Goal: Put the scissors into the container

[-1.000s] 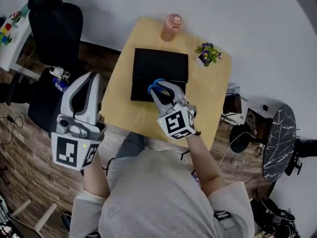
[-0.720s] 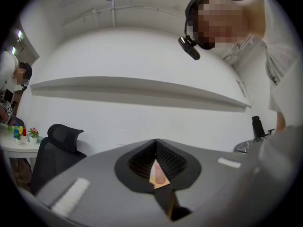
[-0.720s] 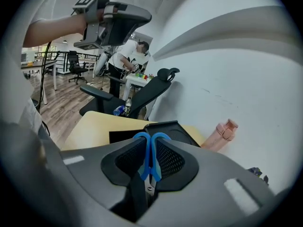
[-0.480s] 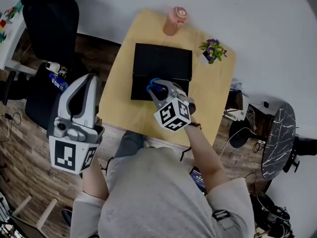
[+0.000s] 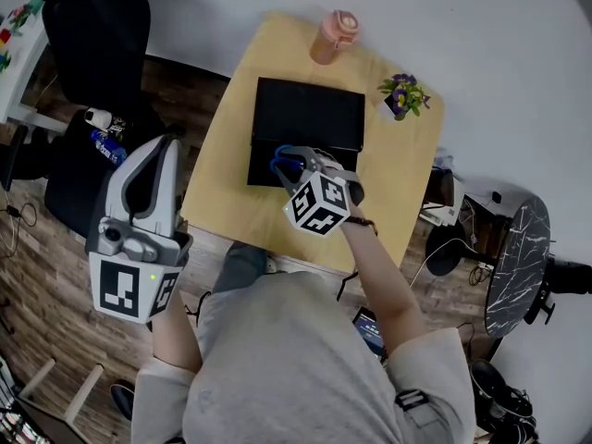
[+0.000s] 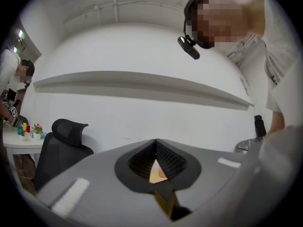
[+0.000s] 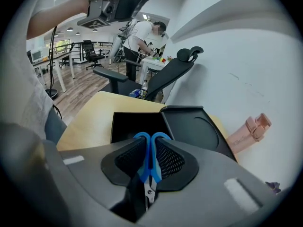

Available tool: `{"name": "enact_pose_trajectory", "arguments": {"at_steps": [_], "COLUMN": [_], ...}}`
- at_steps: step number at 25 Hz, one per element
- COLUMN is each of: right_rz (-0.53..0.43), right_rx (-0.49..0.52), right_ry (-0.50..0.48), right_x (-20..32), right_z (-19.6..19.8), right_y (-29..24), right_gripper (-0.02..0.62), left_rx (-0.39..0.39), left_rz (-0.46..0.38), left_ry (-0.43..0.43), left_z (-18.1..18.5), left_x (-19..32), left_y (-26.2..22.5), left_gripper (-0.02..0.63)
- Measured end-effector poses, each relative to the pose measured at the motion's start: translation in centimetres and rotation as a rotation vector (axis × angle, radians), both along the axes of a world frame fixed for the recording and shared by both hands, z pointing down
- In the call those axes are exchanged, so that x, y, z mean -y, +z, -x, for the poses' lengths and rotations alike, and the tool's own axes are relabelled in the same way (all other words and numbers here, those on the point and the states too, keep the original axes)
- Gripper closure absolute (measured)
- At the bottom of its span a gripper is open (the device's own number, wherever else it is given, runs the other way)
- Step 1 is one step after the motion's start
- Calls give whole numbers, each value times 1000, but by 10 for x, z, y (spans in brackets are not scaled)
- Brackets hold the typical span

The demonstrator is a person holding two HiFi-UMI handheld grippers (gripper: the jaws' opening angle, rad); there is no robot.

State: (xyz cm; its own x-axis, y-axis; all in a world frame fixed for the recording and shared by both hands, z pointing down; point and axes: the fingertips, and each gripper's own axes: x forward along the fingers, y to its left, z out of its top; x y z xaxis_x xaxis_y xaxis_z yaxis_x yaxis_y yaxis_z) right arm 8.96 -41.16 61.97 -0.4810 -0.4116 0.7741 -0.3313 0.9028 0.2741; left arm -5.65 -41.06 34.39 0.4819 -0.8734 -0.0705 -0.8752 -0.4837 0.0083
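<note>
Over the container's (image 5: 310,123) near edge: right gripper (image 5: 298,166) clamps the scissors (image 7: 150,161), blue handles leading.
Left gripper (image 5: 163,151): closed on nothing, held well left of the table (image 5: 231,215).
Step in hand: I'd carry them farther over the open box, lower, then release.

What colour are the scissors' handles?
Blue; the scissors' handles show best in the right gripper view.

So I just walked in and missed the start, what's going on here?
A person holds a gripper in each hand. The right gripper is clamped on blue-handled scissors, held above the near edge of the open black container on the yellow table; they are not in yet. The left gripper is shut, empty, off the table's left side.
</note>
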Motion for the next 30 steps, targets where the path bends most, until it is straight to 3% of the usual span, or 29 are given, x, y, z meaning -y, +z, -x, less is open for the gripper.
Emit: {"name": "enact_pose_trajectory", "arguments": {"at_steps": [13,30], "right_rz": [96,106], "right_rx": [-105,-71], "right_ry": [13,59], "right_x": [2,5], "right_z": [-2,-2], "right_y": [30,26], "right_gripper": [520,520], "left_rx": [-3,4], "left_rz": [18,16], "left_ry": [-28,-3], "left_z": [11,5], "left_x": [1,4], "left_y": [6,5], "left_gripper": [551,551]}}
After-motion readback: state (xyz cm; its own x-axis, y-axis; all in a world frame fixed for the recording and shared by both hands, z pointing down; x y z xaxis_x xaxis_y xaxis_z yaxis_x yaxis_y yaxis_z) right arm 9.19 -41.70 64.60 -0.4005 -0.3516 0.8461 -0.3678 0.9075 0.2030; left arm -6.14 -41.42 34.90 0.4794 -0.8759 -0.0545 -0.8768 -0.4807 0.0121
